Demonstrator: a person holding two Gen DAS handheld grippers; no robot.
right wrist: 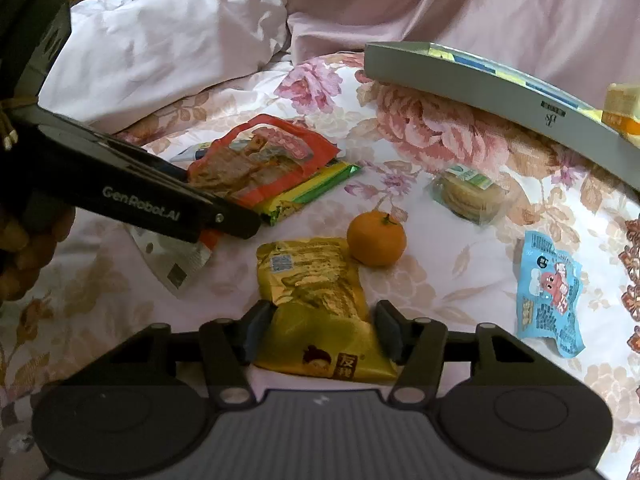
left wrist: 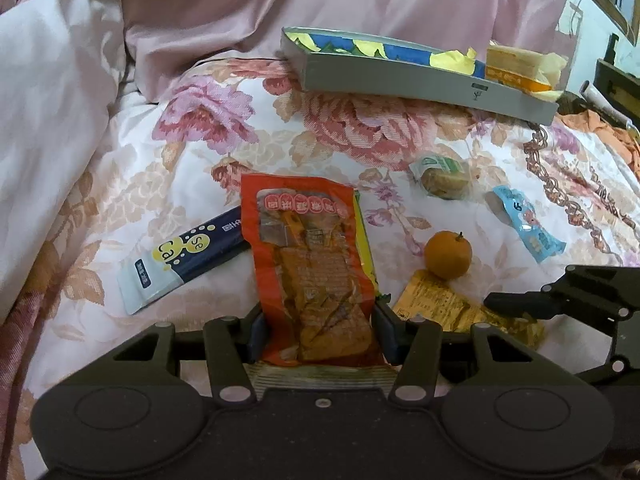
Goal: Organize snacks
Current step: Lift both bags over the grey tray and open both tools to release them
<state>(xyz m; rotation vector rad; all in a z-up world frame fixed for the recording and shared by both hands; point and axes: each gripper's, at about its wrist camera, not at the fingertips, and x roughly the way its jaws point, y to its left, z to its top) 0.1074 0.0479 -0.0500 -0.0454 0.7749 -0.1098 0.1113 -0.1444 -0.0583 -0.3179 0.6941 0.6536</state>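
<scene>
On the floral bedspread (left wrist: pixel 224 128), the left gripper (left wrist: pixel 318 332) clamps the red tofu-snack packet (left wrist: pixel 312 264) lying over a green wrapper (right wrist: pixel 316 188). The right gripper (right wrist: pixel 320 332) stands open astride the yellow snack pouch (right wrist: pixel 316 300), beside the mandarin (right wrist: pixel 376 238). The grey tray (left wrist: pixel 420 84) sits toward the bedspread's far edge.

You see red pack (left wrist: pixel 316 268) over green pack (right wrist: pixel 316 188), yellow pouch (right wrist: pixel 320 312) beside orange (right wrist: pixel 376 238), flat on quilt.
</scene>
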